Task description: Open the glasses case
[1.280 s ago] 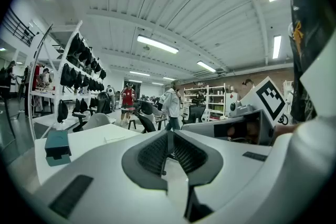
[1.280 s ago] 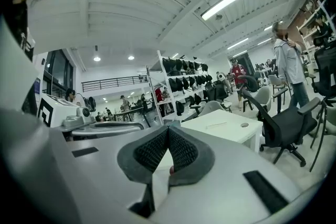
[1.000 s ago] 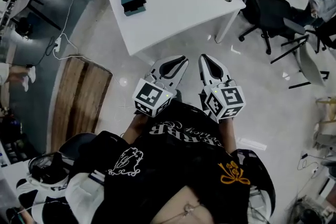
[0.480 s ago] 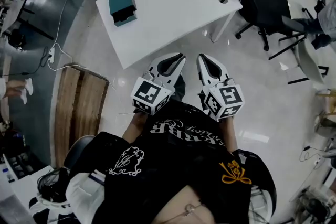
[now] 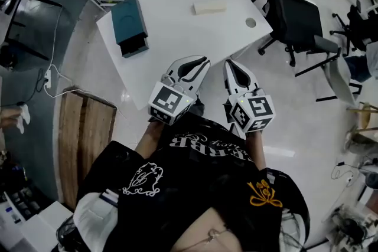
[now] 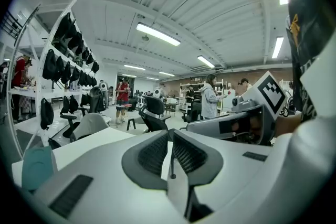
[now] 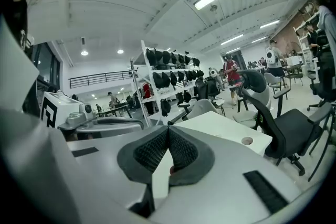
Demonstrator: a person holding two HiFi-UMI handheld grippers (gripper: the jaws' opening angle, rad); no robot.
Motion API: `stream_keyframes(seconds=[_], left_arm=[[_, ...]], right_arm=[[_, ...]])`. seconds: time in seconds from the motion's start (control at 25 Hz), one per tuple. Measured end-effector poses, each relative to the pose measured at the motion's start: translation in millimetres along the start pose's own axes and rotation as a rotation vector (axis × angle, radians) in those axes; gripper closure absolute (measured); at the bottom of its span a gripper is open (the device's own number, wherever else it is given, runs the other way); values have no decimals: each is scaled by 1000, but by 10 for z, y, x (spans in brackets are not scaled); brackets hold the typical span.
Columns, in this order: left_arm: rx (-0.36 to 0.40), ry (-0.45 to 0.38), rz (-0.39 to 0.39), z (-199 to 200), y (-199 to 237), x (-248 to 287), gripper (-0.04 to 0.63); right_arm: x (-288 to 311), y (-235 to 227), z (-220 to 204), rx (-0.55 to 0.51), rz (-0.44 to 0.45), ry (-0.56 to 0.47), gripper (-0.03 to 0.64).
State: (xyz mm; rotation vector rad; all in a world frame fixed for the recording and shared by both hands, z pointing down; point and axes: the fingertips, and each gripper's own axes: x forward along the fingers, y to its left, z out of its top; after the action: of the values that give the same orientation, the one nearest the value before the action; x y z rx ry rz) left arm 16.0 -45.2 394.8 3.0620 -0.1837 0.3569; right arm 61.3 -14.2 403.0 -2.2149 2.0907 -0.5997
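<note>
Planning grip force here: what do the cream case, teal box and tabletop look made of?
Cream case: matte, no glare; maybe plastic or leatherette, too small to tell.
Teal box: smooth even colour, sharp edges; likely plastic or coated card.
Tabletop: white, flat, faint sheen, round cable hole; probably laminated board.

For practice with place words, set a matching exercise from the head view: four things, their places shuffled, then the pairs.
1 dark teal rectangular box
2 pale cream oblong object
3 brown wooden board
4 black office chair

A floor, left of white table
B table's right half
C floor, right of table
D table's left edge

Pairs: 1-D, 2-B, 3-A, 4-C
</note>
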Motion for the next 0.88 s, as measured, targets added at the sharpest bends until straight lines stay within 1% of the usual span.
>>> stream_keyframes(seconds=[0.12, 0.24, 0.44, 0.6, 0.76, 0.88], left_arm=[[0, 10, -15, 7, 304, 143, 548], [-18, 20, -37, -22, 553, 242, 548], [-43, -8, -59, 16, 890, 383, 548], [-37, -7, -56, -29, 1044, 420, 548], [-58, 18, -45, -128, 1109, 414, 548], [-66, 34, -25, -130, 1178, 494, 548]], right_arm=[[339, -81, 71, -1, -12, 18, 603], [629, -126, 120, -2, -30, 33, 603], [1002, -235, 181, 0, -58, 51, 602], [1163, -272, 142, -4, -65, 69, 603], [1255, -275, 112, -7, -55, 91, 603], [1340, -353, 146, -6, -42, 96, 602]])
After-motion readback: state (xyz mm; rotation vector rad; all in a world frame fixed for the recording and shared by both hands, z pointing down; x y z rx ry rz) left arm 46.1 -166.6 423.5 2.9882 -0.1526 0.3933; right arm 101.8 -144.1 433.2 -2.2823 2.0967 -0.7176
